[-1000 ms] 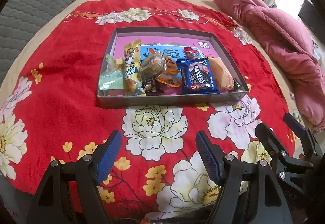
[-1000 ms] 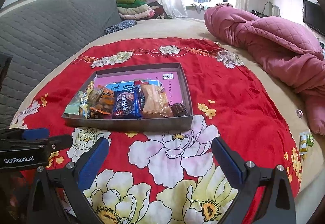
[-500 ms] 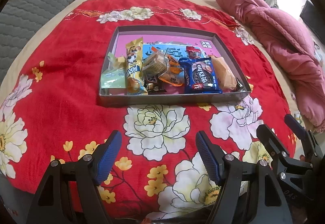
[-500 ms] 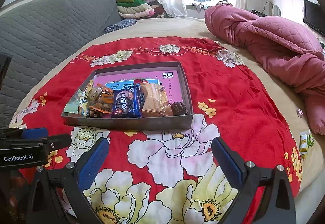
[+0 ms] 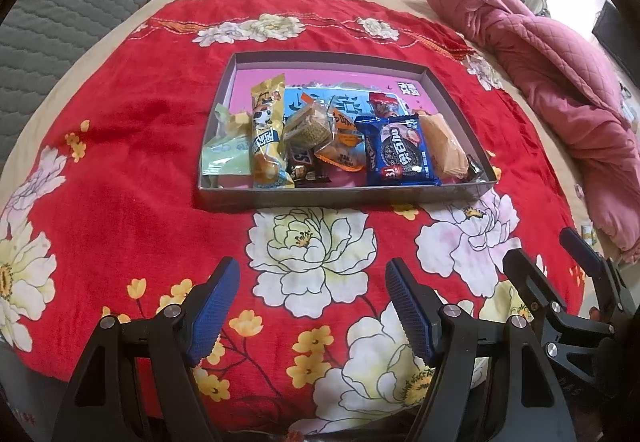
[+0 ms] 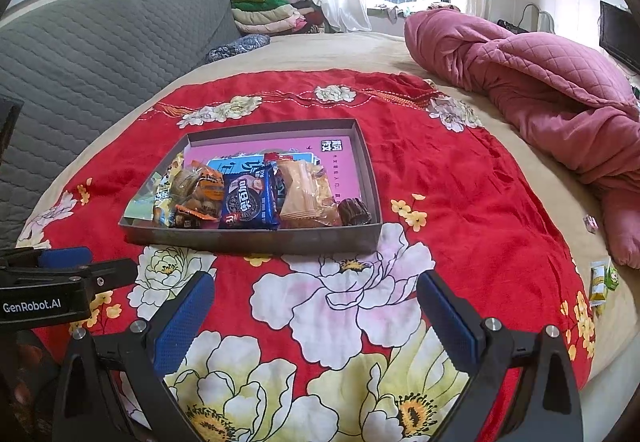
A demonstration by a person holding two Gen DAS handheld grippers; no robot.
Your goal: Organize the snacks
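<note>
A tray (image 5: 344, 197) sits on the blanket (image 5: 120, 169) on the bed, snacks (image 5: 340, 145) lined along its near edge; a quilt (image 5: 560, 81) lies at two o'clock.

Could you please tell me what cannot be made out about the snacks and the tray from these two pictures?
- Left wrist view: the small dark snack in the tray's near right corner is mostly hidden behind the orange wafer packet.
- Right wrist view: the pale green packet is largely covered by neighbouring snacks.
- Both views: the pink sheet's print is too small to read.
</note>
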